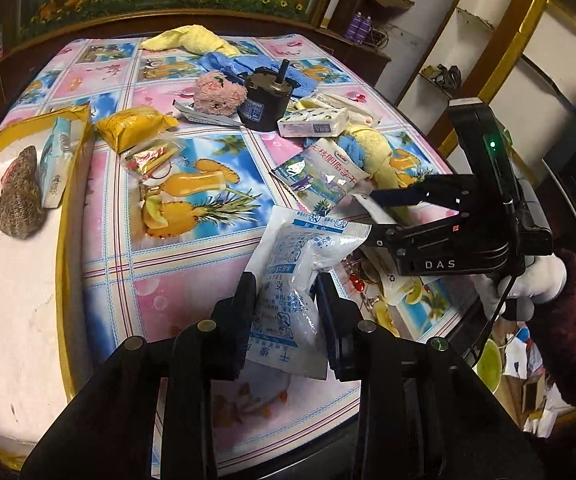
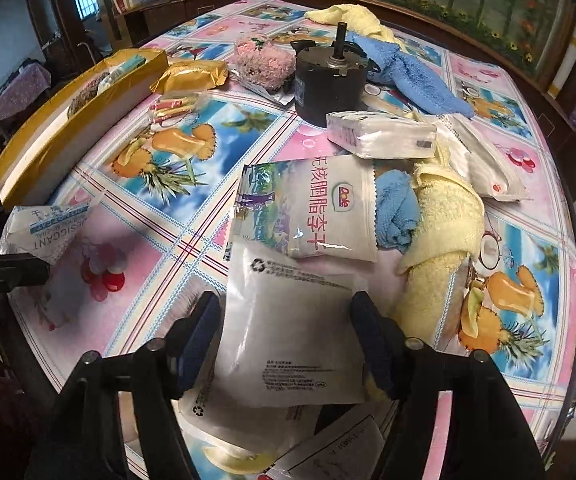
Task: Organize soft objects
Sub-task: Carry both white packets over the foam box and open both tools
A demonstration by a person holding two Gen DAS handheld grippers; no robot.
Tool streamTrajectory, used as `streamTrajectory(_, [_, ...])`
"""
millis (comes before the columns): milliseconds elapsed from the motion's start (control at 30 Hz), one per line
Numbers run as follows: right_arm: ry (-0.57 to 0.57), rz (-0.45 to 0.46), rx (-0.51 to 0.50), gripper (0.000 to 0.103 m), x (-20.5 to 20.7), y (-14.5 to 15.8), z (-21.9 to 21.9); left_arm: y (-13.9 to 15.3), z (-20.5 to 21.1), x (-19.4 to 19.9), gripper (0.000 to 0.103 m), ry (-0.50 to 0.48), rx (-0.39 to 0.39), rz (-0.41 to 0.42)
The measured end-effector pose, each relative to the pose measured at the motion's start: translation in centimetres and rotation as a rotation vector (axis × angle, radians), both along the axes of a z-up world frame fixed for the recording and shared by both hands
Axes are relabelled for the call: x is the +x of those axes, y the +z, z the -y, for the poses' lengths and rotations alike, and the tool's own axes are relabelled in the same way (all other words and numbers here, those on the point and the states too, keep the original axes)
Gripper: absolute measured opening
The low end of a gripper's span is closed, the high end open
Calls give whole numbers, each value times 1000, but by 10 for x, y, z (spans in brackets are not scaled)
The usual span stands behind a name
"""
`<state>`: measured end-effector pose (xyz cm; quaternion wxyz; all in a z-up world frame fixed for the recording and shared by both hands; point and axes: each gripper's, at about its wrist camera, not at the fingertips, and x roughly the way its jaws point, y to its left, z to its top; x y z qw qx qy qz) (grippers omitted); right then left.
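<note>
Left wrist view close above tablecloth [image 1: 192,240], angled down, right wrist likewise, both sharing, seemingly, the cluttered middle.

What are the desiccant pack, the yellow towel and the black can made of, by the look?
Desiccant pack: thin matte white paper or nonwoven sachet, probably; it creases and bulges as if granule-filled.
Yellow towel: terry cloth, looped fuzzy pile, folds softly.
Black can: rigid, likely metal or hard plastic; smooth dull sides, a stiff stub on top.

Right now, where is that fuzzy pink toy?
The fuzzy pink toy lies toward the table's far side, against the black motor, just in front of the blue towel.
</note>
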<state>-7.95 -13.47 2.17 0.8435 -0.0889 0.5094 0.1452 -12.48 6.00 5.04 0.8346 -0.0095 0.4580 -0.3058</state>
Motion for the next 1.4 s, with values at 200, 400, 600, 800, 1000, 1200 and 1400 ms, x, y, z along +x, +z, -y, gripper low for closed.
streamTrajectory(200, [-112, -33, 172, 7, 4, 8, 24, 11, -24, -5, 30, 57, -77, 1])
streamTrajectory(400, [-190, -1, 301, 7, -4, 25, 49, 24, -49, -6, 31, 118, -126, 21])
streamTrajectory(600, [-114, 38, 409, 7, -8, 69, 22, 39, -101, 4, 31, 243, -85, 50])
streamTrajectory(800, [61, -32, 548, 7, 20, 88, -65, 35, -166, 51, 31, 396, 13, 36])
streamTrajectory(1000, [155, -145, 651, 7, 76, 77, -171, 14, -202, 114, 31, 486, 42, -3])
streamTrajectory(1200, [93, -209, 657, 7, 138, 49, -235, -5, -226, 147, 37, 564, 29, -60])
streamTrajectory(1400, [51, -262, 606, 11, 169, 23, -262, 1, -238, 132, 41, 590, 2, -65])
